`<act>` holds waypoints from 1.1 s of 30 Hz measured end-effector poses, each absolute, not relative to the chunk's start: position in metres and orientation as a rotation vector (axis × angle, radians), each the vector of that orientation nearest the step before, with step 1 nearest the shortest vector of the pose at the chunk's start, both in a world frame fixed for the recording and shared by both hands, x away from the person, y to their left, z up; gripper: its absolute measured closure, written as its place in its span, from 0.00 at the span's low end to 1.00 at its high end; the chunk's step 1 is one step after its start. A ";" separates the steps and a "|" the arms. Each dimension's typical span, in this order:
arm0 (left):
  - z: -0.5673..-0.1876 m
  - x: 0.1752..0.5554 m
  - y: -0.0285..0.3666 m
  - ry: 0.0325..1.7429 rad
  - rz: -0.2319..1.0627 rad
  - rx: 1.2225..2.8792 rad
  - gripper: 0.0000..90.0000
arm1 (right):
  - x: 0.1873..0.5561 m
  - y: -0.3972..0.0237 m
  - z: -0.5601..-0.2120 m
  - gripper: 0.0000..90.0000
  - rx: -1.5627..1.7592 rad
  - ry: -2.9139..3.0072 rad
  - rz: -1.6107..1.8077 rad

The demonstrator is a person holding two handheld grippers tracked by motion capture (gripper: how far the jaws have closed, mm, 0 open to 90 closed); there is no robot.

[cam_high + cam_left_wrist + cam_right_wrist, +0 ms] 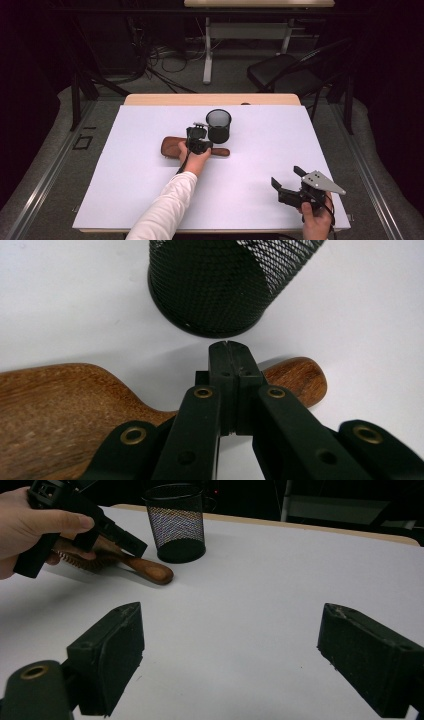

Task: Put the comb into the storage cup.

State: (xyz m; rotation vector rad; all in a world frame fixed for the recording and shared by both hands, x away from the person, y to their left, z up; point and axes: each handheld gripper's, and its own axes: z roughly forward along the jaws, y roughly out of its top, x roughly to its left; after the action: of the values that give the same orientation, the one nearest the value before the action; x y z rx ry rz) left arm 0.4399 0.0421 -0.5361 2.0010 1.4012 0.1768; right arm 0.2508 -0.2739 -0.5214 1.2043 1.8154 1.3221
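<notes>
The left gripper (231, 347) has its jaws pressed together with nothing between them, tips hovering just above the narrow handle of a wooden hairbrush (65, 405) and pointing toward the base of a black mesh cup (220, 285). In the high view this left gripper (196, 135) sits near the middle of the table (125, 190), a little toward the far edge, held by the left hand (195, 159) at the end of a white sleeve (165, 210). The wooden hairbrush (172, 146) lies flat, its broad head toward the left edge and its handle reaching toward the right, ending just in front of the black mesh cup (218, 126), which stands upright. The right gripper (289, 179) rests near the right corner of the near edge, well apart from the brush and cup; its jaws are spread wide and hold nothing. The right hand (316, 220) grips it from below, with the grey three-cornered plate on top.
</notes>
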 end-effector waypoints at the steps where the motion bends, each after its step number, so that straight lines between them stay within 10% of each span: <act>1: -0.536 0.439 0.042 1.398 0.175 2.003 1.00 | 0.251 -0.274 -0.521 0.12 1.203 1.816 1.321; 33: -0.535 0.399 0.068 1.273 0.111 2.097 1.00 | 0.251 -0.273 -0.523 0.12 1.213 1.829 1.317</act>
State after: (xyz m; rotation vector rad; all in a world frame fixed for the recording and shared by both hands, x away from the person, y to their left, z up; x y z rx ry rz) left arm 0.3987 0.0684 -0.5345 2.0968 1.2735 0.1106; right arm 0.2510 -0.2730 -0.5227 1.2129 1.8288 1.3170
